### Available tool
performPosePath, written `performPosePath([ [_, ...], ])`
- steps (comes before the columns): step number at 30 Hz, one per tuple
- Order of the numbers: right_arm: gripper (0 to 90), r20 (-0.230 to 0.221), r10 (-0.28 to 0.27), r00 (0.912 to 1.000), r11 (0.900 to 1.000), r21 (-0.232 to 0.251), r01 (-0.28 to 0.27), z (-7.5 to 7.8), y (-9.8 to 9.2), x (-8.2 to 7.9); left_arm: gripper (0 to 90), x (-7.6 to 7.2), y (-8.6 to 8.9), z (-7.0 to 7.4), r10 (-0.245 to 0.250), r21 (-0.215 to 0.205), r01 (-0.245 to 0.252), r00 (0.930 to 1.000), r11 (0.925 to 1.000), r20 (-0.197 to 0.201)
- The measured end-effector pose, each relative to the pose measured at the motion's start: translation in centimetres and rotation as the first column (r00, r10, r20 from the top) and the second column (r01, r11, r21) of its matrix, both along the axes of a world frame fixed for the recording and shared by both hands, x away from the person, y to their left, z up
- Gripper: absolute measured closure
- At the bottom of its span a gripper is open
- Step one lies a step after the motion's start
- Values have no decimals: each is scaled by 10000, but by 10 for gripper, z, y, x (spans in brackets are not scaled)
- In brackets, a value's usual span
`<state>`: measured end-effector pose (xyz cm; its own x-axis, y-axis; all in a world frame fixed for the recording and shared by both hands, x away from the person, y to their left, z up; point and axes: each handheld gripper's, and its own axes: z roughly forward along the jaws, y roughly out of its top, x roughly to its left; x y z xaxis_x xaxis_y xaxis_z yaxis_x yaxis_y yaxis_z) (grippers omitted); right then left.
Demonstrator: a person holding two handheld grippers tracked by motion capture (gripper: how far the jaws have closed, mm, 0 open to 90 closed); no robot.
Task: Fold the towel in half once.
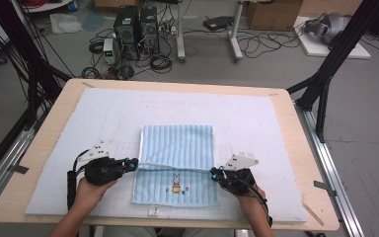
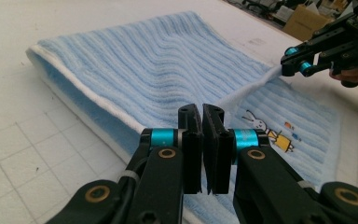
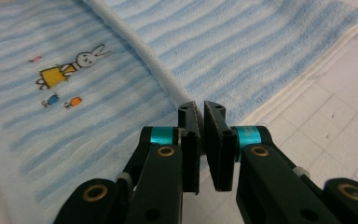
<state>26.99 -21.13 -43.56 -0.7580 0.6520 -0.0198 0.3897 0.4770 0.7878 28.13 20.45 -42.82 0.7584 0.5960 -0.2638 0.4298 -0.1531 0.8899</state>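
A light blue striped towel (image 1: pixel 177 143) with a small rabbit picture (image 1: pixel 176 186) lies on the white mat, its far half folded over toward me. Its white hem runs taut between both grippers. My left gripper (image 1: pixel 134 163) is shut on the hem's left end; in the left gripper view the jaws (image 2: pixel 202 114) are pressed together with the towel (image 2: pixel 158 60) rising to them. My right gripper (image 1: pixel 214 171) is shut on the hem's right end. The right gripper view has the hem of the towel (image 3: pixel 261 42) running into the closed tips (image 3: pixel 200 109). The left gripper view also catches the right gripper (image 2: pixel 294 61) pinching that corner.
A white gridded mat (image 1: pixel 256 118) covers most of the wooden table (image 1: pixel 296 143). Bare mat lies left, right and beyond the towel. Black frame posts (image 1: pixel 325 74) stand at the table's sides. Computers and cables (image 1: pixel 135 34) sit on the floor behind.
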Motion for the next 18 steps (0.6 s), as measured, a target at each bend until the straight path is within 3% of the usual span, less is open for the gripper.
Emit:
performPosePath([
  [12, 847, 406, 856, 9955, 9949, 491, -876, 21, -7, -30, 860, -23, 9, 3, -314, -38, 314, 9995, 9995, 70],
  [18, 846, 91, 1222, 9925, 9914, 470, -1225, 20, -13, -46, 859, -37, 6, -1, -828, 102, 829, 9965, 9965, -103],
])
